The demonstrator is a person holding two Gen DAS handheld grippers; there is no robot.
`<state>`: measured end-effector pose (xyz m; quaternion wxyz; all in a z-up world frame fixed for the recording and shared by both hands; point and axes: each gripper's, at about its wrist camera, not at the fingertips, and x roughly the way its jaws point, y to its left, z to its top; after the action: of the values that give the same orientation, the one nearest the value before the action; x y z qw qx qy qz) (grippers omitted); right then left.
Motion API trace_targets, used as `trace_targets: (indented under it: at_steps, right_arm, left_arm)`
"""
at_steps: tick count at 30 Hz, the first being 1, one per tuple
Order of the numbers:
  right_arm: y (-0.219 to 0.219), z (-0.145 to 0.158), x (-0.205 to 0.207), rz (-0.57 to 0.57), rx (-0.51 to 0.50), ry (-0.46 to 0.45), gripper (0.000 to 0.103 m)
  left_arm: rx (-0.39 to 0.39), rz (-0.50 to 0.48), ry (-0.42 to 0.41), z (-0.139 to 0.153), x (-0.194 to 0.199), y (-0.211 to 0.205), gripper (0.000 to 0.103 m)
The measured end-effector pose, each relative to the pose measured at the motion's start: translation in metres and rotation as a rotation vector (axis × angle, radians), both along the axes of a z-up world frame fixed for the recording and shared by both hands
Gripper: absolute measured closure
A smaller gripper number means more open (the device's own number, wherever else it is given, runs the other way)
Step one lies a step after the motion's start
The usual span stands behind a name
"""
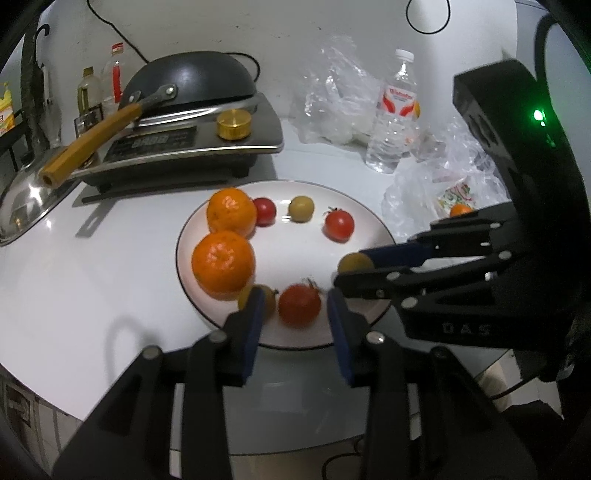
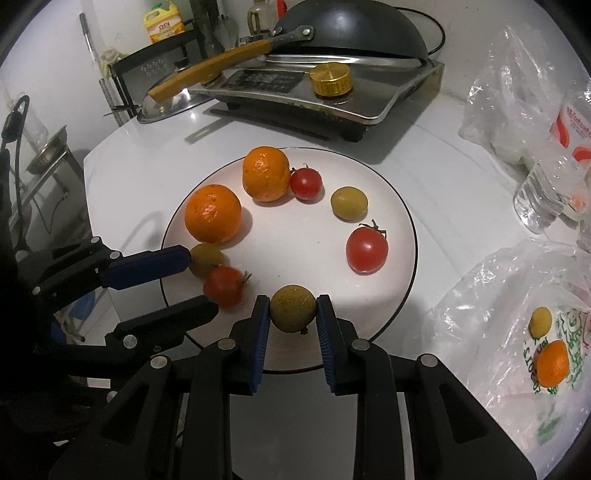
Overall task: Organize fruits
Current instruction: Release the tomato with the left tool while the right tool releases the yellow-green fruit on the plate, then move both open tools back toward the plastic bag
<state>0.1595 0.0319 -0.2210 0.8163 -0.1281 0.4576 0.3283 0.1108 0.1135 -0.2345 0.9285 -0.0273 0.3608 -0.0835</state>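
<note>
Right wrist view: right gripper [image 2: 292,314] had its blue pads pressed against a yellow-green fruit [image 2: 293,308] at the near edge of the plate [image 2: 400,221].
Left wrist view: left gripper [image 1: 295,312] had its jaws spread, a red tomato [image 1: 299,305] lying between them with a gap on each side; the tomato was blurred.
Left finger contact: a second yellow-green fruit [image 1: 266,300] sat partly hidden behind the left pad; contact could not be told.
Plate contents: two oranges [image 2: 213,213] [image 2: 266,173] sat along the far left side, the farther one touching a small red tomato [image 2: 306,183]; a yellow-green fruit [image 2: 348,203] and a stemmed red tomato [image 2: 367,249] lay apart on the right.
Plate position: on the white table [image 2: 424,155], just in front of the stove [image 2: 321,92] bearing an upturned black wok [image 2: 351,29].
Off plate: an orange [image 2: 553,363] and a small yellow fruit [image 2: 540,317] lay inside a clear plastic bag [image 2: 491,295] to the right.
Other: a water bottle [image 1: 395,114] stood behind the plate.
</note>
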Motion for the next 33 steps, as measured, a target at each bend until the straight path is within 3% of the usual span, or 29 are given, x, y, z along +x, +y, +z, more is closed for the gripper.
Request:
trace_targets:
  at_steps: [16, 33]
  right_arm:
    - [-0.03, 0.024, -0.007, -0.026, 0.068, -0.044, 0.076]
    - [-0.129, 0.05, -0.013, -0.145, 0.117, -0.133, 0.076]
  left_arm:
    - [0.021, 0.019, -0.003, 0.013, -0.002, -0.018, 0.066]
    - [0.07, -0.037, -0.054, 0.042, 0.006, -0.086, 0.066]
